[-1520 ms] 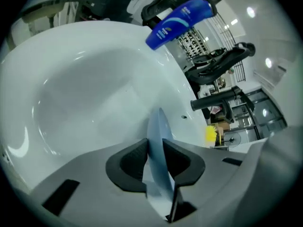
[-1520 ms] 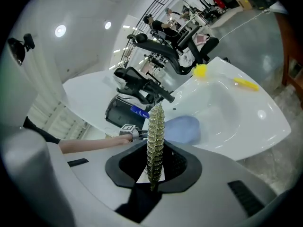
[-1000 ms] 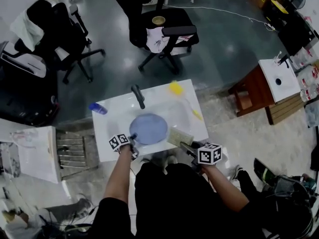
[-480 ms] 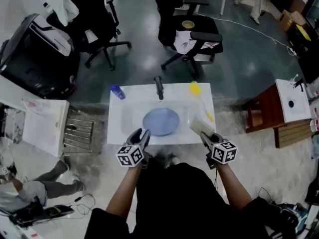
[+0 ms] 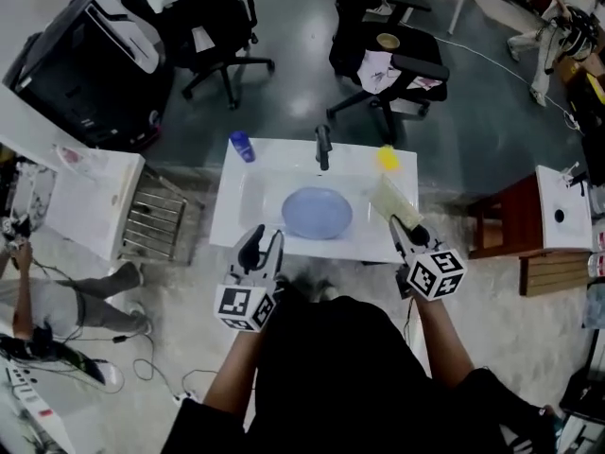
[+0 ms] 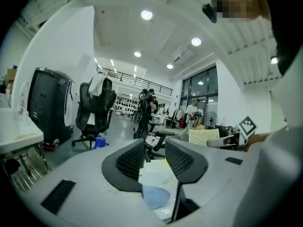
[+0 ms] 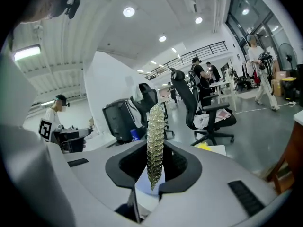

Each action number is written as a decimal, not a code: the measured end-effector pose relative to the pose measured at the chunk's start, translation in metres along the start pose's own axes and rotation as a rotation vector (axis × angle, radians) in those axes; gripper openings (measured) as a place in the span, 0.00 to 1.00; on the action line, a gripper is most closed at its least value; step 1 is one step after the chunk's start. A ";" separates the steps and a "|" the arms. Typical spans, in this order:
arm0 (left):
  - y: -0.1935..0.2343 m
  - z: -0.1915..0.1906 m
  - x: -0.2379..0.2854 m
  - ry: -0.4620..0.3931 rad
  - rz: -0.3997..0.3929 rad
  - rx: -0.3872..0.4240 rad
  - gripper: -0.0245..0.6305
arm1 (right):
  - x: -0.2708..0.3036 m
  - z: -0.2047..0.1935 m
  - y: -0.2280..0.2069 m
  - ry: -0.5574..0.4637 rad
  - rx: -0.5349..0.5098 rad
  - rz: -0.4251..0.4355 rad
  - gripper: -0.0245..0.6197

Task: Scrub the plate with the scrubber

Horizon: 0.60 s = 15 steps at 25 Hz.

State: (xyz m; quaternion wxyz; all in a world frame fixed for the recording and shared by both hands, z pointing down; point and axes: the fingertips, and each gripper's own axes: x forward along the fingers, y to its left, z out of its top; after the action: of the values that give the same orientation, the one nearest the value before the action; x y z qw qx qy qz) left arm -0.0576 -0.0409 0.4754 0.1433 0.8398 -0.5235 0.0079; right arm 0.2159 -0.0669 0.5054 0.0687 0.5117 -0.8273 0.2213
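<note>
A blue plate [image 5: 317, 212] lies in the white sink basin [image 5: 255, 192], far below me; in the left gripper view the blue plate [image 6: 155, 196] shows under the jaws. My left gripper [image 5: 261, 249] is raised above the sink's near edge with nothing between its jaws, which stand apart and have just been closing. My right gripper [image 5: 405, 235] is raised too, at the sink's near right, and is shut on a pale green scrubber [image 5: 394, 202]. In the right gripper view the scrubber [image 7: 155, 143] stands edge-on between the pads.
A dark tap [image 5: 323, 146] stands at the sink's back edge, a blue bottle [image 5: 242, 146] at its back left, a yellow item [image 5: 388, 157] at its back right. A metal rack [image 5: 151, 228] is at the left, office chairs [image 5: 392, 69] beyond, a wooden stool [image 5: 506, 235] at the right.
Both grippers have risen away from the sink. The left one has left the plate's rim and rolled. The scrubber stays in the right gripper. The plate lies still.
</note>
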 end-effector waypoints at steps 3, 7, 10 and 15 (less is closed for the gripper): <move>0.010 0.011 -0.007 -0.018 0.038 0.013 0.14 | 0.000 0.008 0.008 -0.038 -0.017 -0.026 0.13; 0.035 0.012 -0.011 -0.021 0.127 0.022 0.07 | -0.002 0.011 0.009 -0.059 -0.045 -0.057 0.13; 0.045 0.014 -0.011 -0.017 0.135 0.003 0.05 | -0.008 0.012 0.008 -0.054 -0.059 -0.086 0.13; 0.040 0.013 -0.009 -0.012 0.111 0.006 0.04 | -0.016 0.015 0.008 -0.074 -0.085 -0.111 0.13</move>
State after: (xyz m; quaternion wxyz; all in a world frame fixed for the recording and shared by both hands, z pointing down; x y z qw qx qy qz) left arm -0.0989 -0.0526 0.4712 0.1371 0.8099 -0.5702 0.0124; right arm 0.2180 -0.0575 0.4844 0.0721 0.5614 -0.8082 0.1625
